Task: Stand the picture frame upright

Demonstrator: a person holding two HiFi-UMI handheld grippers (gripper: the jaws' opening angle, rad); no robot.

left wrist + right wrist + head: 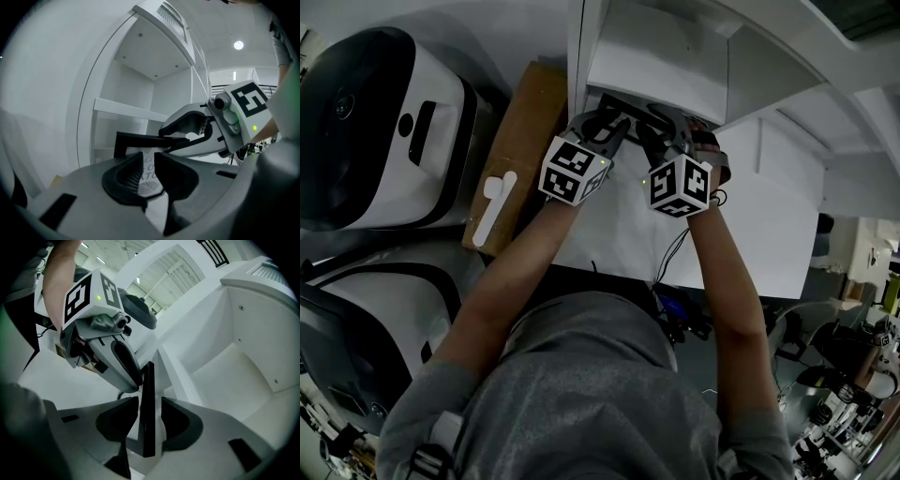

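A black picture frame (623, 105) stands at the mouth of a white shelf compartment (661, 61). In the left gripper view its black top bar (140, 139) and printed picture show through the gap of my left gripper (149, 164), whose jaws stand a little apart with nothing pressed. In the right gripper view the frame (148, 427) is edge-on and upright between the jaws of my right gripper (150, 404), with a gap on each side. Both grippers, left (614, 129) and right (656, 129), sit close together at the frame. The frame's foot is hidden.
The white shelf unit (769, 84) rises over a white table top (769, 244). A wooden board (525, 122) with a white handle-shaped piece (492, 206) lies left of the shelf. Black and white appliances (375, 131) stand at far left. Cables (675, 253) hang at the table's near edge.
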